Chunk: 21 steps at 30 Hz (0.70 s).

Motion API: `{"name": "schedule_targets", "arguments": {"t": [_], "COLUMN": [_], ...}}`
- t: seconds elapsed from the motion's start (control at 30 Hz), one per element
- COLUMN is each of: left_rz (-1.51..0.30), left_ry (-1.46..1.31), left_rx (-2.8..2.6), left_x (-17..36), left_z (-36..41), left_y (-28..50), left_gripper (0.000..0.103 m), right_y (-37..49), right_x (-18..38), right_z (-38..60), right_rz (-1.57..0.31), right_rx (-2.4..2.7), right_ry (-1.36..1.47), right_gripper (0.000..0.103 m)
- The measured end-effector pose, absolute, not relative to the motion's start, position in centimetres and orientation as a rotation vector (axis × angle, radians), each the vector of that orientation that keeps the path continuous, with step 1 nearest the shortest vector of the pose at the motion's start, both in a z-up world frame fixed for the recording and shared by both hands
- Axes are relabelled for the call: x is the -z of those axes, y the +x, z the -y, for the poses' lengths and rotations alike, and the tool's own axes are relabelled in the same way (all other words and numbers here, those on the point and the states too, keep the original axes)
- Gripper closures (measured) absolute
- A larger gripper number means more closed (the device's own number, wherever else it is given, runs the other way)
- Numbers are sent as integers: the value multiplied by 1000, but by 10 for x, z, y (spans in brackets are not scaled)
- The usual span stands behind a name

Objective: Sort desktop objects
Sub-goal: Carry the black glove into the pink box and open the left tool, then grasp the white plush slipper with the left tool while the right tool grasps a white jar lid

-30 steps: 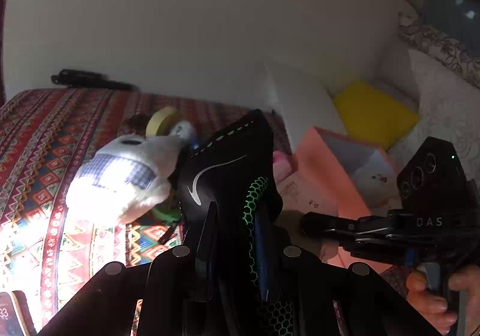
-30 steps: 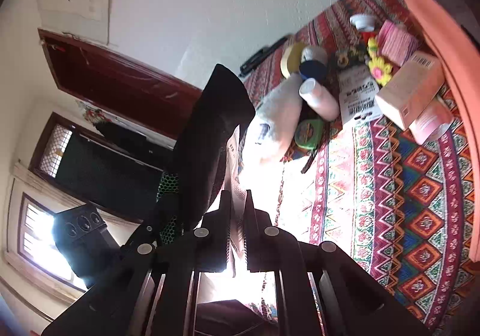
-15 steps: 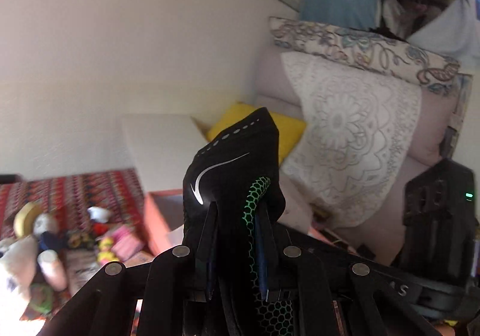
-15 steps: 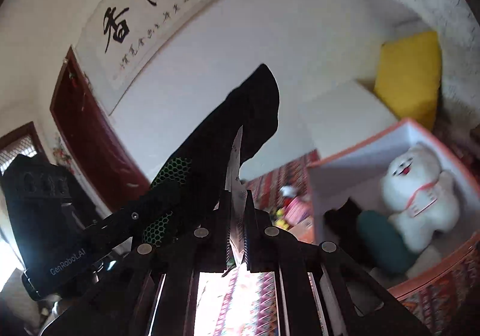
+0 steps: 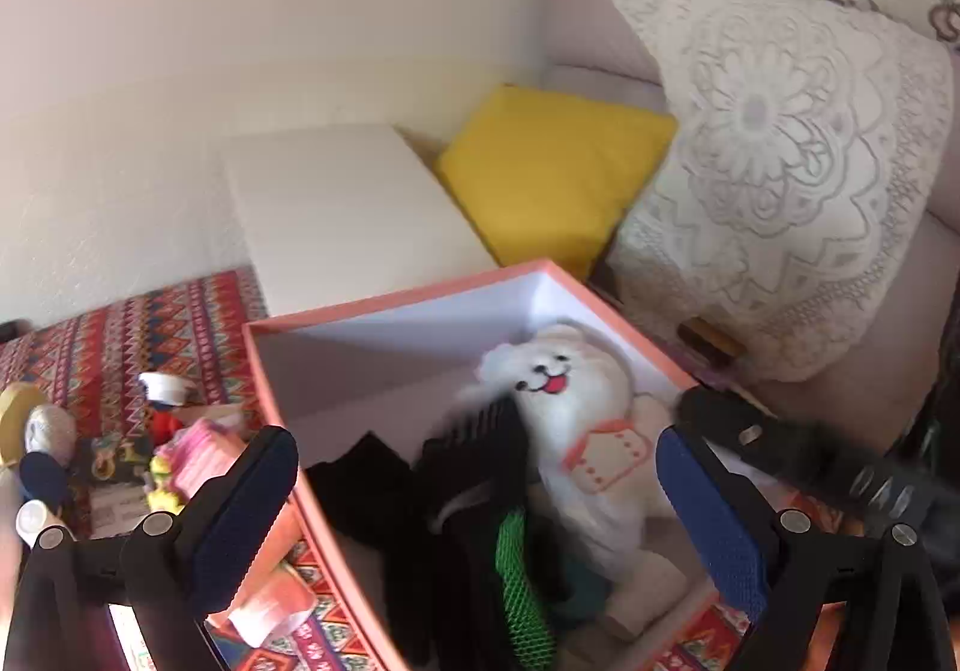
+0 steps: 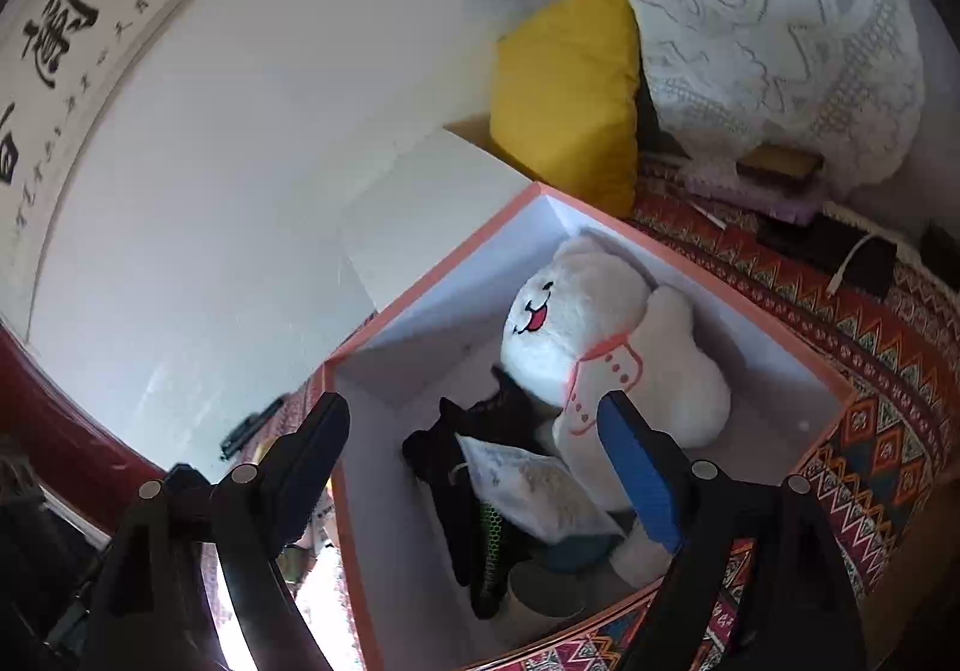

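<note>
Black shoe (image 6: 474,497) with green mesh lies inside the pink box (image 6: 432,281), beside the white plush toy (image 6: 600,323); left gripper (image 5: 474,497) and right gripper (image 6: 474,467) hover above the box, jaws wide, holding nothing

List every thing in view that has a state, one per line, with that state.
Left gripper: open, holding nothing, above the box.
Right gripper: open, holding nothing, above the box.
Orange box: lid off, partly filled.
Black shoe with green mesh: lying in the box, released.
White plush toy: lying in the box, face up.
Yellow cushion: leaning against the sofa.
</note>
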State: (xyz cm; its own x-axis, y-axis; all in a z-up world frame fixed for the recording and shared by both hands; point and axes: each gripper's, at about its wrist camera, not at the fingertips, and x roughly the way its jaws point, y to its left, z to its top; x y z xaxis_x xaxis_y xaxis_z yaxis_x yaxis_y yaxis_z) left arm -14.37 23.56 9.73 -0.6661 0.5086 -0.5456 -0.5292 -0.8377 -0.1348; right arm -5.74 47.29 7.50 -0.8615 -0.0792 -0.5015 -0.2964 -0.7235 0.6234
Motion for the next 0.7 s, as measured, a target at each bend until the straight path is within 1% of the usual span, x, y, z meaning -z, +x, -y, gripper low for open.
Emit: {"name": "schedule_targets", "arguments": {"t": [0.13,0.3,0.4,0.5,0.6,0.7], "left_rz": [-41,-34,-88,-148,-220,-310], "left_ry": [-792,-800,-804,-824,-863,-922], "left_rx": [-2498,-2569,-2630,-2705,-2793,-2881], "left_x": [-93,-88,-82,-72,-57,-31], "left_z": [-205,-167,-139,-105,-69,-28], "left_y": [-145,-146,-144,-145,-151,-162], "left_gripper": [2,1,1,1,1,1], "right_y": [-51,-66,-83,-100,-118,-141], "right_x": [-84,-87,-90,-92,-90,-80], "right_z": [-466,-427,-392,-350,-302,-250], "right_rz": [-1091,-1118,-1091,-989,-828,-643], "right_rx": [-2702,-2763,-2834,-2918,-2995,-3066], "right_ry": [-691,-726,-768,-802,-849,-953], "right_gripper": [15,14,13,13,13,13]}}
